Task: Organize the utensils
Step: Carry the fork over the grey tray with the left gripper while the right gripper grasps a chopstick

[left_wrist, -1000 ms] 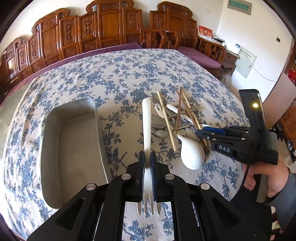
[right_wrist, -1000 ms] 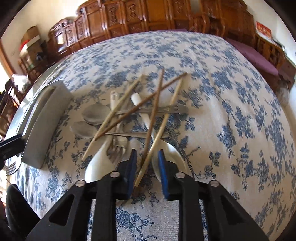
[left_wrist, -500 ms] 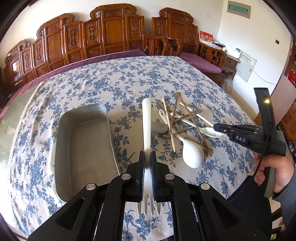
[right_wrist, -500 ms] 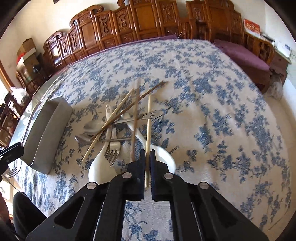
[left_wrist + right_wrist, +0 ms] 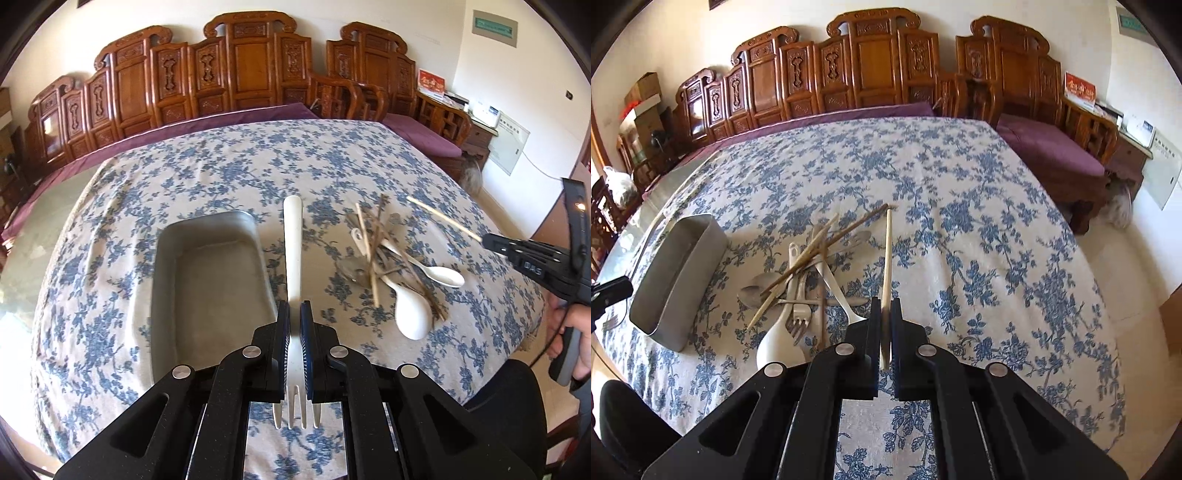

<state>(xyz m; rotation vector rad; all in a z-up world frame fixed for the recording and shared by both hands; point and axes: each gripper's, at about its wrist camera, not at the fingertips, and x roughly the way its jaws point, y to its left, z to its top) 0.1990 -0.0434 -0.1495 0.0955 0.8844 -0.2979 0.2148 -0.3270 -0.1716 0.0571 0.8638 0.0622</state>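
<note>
Sorting has barely begun: left tongs pinch a white plastic fork, right tongs pinch one pale chopstick, the metal tray is bare, and the utensil pile waits on the surface.

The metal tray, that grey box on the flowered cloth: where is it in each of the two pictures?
Left wrist view: the metal tray lies left of centre, its open inside facing the camera, just left of the white fork.
Right wrist view: the metal tray sits at the far left, seen from its side wall.
Shared landmark: the pile of utensils lies to the tray's right in both.
</note>
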